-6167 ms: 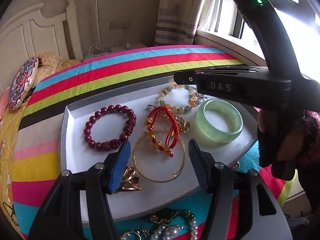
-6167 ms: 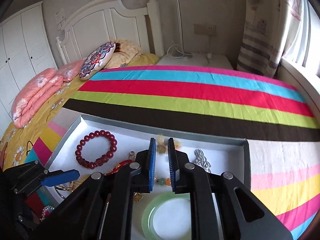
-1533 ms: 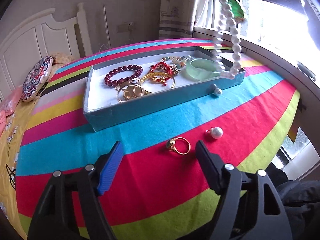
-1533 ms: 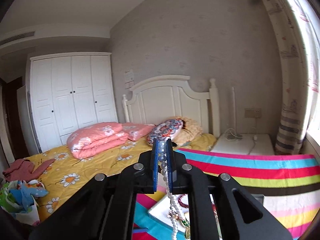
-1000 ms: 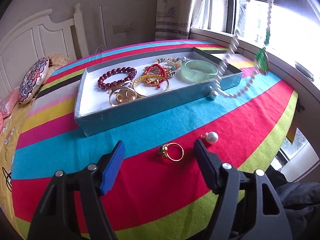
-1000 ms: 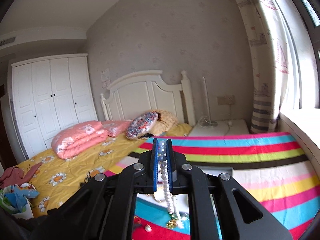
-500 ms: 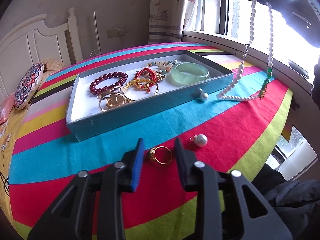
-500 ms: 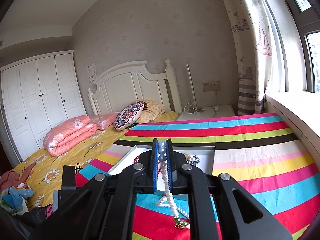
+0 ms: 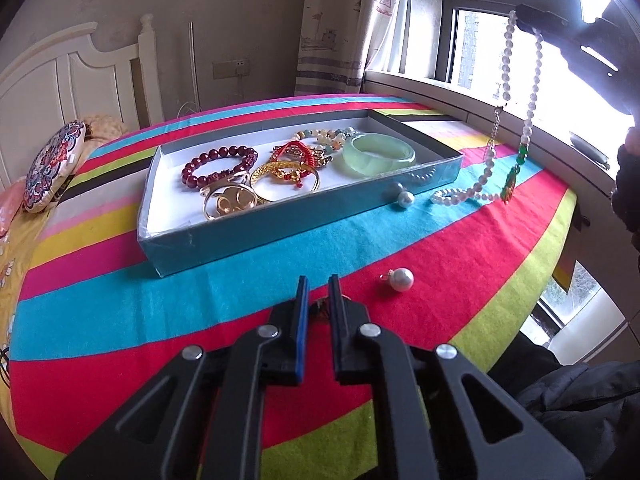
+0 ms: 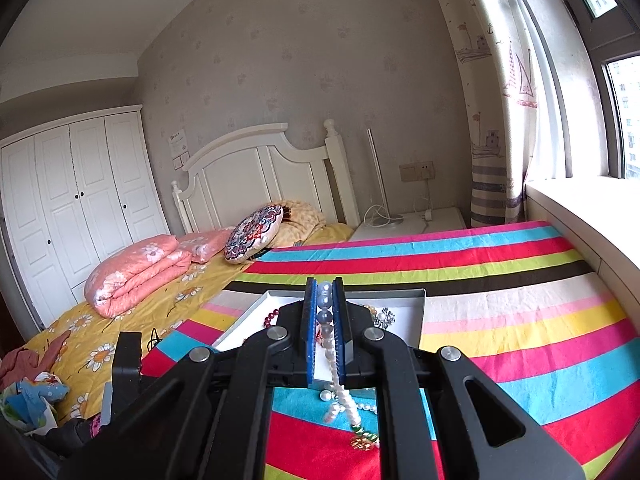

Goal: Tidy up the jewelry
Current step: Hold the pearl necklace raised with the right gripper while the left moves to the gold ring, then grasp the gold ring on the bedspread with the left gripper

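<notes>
My left gripper (image 9: 318, 285) is shut on a gold ring (image 9: 321, 305) lying on the red stripe of the cloth; only a sliver of the ring shows between the fingers. High at the right, my right gripper (image 10: 325, 290) is shut on a white pearl necklace (image 9: 505, 64). The strand hangs down, and its lower loop and green pendant (image 9: 510, 182) rest on the cloth by the right corner of the blue tray (image 9: 280, 232). In the tray lie a dark red bead bracelet (image 9: 218, 164), a gold bangle (image 9: 284, 172), a red cord bracelet (image 9: 296, 150) and a jade bangle (image 9: 378, 154).
Two loose pearl pieces lie on the cloth, one (image 9: 402, 279) right of my left fingers, one (image 9: 405, 199) against the tray's front wall. A window sill (image 9: 560, 136) runs along the right. A bed with a round cushion (image 9: 52, 168) lies behind. A dark jacket (image 9: 580, 400) sits at lower right.
The left jaws have closed from wide open onto the gold ring. The right gripper has come down, and the necklace's lower end now lies on the cloth beside the tray.
</notes>
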